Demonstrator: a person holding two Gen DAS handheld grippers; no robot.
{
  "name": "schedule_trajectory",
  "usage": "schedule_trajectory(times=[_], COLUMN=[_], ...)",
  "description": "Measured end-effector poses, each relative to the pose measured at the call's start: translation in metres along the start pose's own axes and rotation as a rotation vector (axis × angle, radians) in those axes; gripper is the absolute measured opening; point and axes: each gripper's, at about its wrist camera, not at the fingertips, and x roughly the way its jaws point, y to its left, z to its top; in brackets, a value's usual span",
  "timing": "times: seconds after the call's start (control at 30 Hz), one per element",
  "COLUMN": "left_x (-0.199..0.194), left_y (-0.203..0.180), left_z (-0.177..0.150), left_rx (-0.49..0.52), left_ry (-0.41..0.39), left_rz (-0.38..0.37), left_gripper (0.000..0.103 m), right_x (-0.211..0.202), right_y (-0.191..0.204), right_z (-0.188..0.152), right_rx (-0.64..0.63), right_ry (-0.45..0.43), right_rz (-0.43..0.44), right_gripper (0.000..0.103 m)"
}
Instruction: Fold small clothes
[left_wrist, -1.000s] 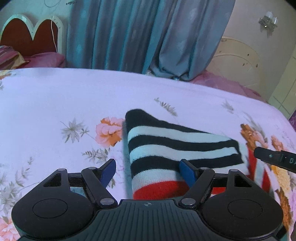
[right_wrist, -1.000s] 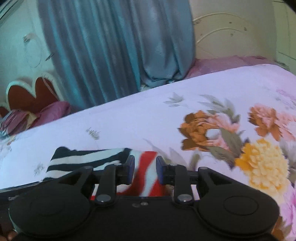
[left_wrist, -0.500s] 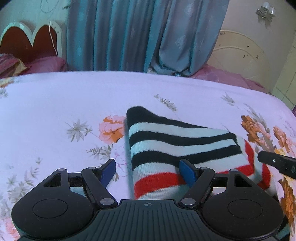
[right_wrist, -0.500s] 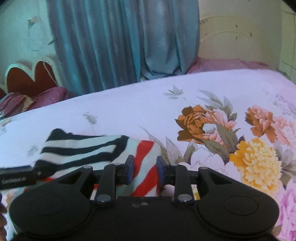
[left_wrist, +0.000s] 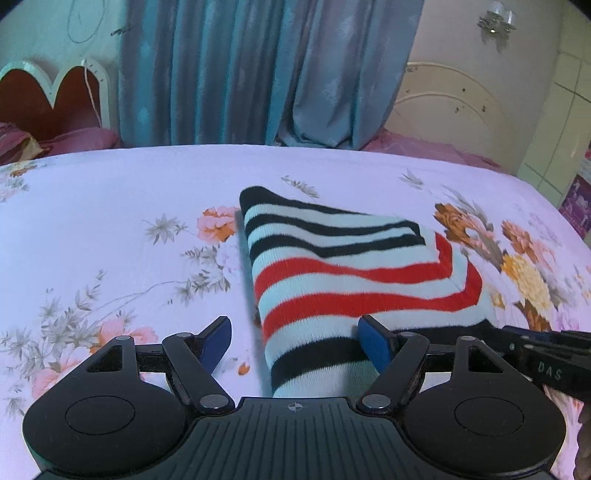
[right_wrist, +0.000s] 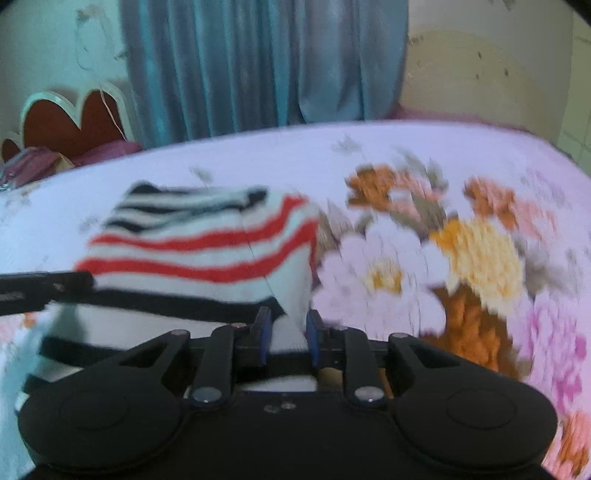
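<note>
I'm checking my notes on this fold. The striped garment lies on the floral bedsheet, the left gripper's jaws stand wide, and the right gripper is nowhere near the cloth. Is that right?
Not quite. The right gripper is at the striped garment: the right wrist view shows its jaws close together with cloth between them, and they have just been closing. The rest holds: the garment lies on the floral bedsheet, and the left gripper stands wide.

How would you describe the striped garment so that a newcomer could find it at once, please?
Start at the bed with the pale floral sheet in front of the blue curtains. Near its middle lies the striped knit garment, partly folded. It is the only clothing there, banded black, white and red against printed flowers.
</note>
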Motion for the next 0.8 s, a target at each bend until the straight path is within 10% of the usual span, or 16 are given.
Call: schedule_trajectory(times=[0.7,0.8], left_x=[-0.032,-0.036], left_y=[-0.001,-0.004], left_z=[-0.04,-0.029], left_rx=[-0.01,-0.027], left_ry=[0.099,0.069], left_rz=[-0.05,-0.032], left_gripper=[0.076,0.093], right_x=[-0.05,-0.048], right_y=[-0.001,-0.004], right_z=[-0.039,-0.024], right_rx=[0.048,0.045], right_ry=[0.046,0.031], right_rz=[-0.009,0.028], right_gripper=[0.031,0.044])
